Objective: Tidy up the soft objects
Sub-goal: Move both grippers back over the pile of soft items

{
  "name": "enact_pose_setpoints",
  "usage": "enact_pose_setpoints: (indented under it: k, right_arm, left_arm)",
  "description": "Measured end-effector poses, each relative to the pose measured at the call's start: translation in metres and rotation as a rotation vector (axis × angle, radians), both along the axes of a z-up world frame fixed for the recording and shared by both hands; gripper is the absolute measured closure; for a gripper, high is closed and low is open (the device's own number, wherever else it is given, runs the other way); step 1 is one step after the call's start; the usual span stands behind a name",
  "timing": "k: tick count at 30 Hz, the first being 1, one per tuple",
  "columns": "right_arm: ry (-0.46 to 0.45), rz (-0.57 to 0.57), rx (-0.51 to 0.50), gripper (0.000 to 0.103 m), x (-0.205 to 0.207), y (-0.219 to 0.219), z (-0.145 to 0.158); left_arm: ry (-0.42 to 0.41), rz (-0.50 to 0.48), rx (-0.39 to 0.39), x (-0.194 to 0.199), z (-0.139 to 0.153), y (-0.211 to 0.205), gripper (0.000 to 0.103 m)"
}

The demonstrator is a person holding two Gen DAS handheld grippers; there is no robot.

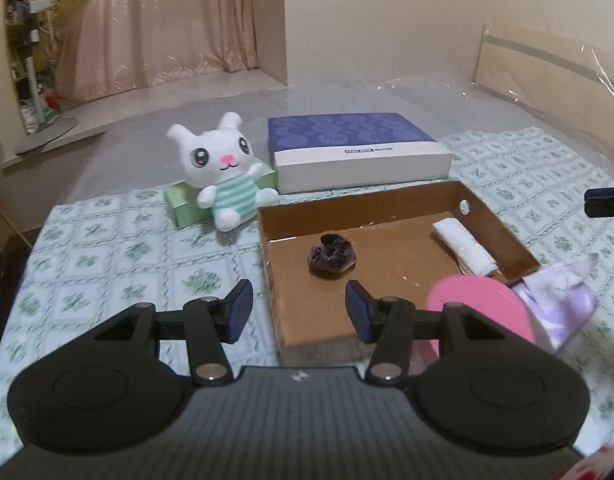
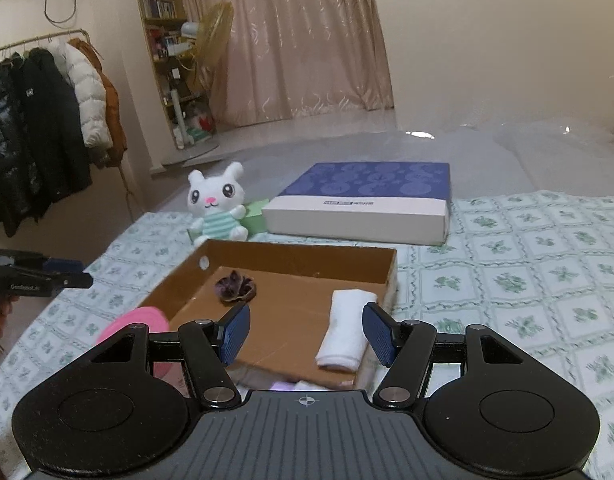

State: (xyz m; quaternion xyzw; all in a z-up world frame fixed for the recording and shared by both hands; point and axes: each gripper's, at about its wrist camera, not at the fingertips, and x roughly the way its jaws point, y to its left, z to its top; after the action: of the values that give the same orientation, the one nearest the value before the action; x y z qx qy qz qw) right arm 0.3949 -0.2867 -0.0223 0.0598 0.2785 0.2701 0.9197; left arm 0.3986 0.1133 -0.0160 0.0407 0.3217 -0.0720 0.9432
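I see a quilted, green-flowered bedspread [image 2: 527, 280] under everything. On it lies a flat, hard-edged blue-and-white box [image 2: 363, 204], and nearer me a shallow brown cardboard tray [image 1: 315, 320]. Inside the tray lie a rolled white towel [image 2: 347, 334] and a crumpled dark purple scrunchie [image 1: 332, 256], well apart. A fuzzy white plush bunny [image 1: 223, 168] sits against a green box [image 1: 183, 204]. My left gripper [image 1: 299, 310] and right gripper [image 2: 306, 334] both have fingers spread, pinching nothing.
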Motion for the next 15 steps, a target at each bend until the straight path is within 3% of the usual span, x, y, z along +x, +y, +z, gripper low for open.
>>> enact_pose_setpoints:
  k: [7,15]
  right_arm:
    - [-0.005,-0.026,0.088,0.041,-0.057,-0.024,0.02]
    - [0.019,-0.071,0.133,0.039,-0.12,-0.039,0.022]
  left_arm:
    - [0.002,0.002,-0.028,-0.075,0.017,0.004,0.053]
    - [0.003,0.041,-0.035,-0.157,0.017,0.005,0.051]
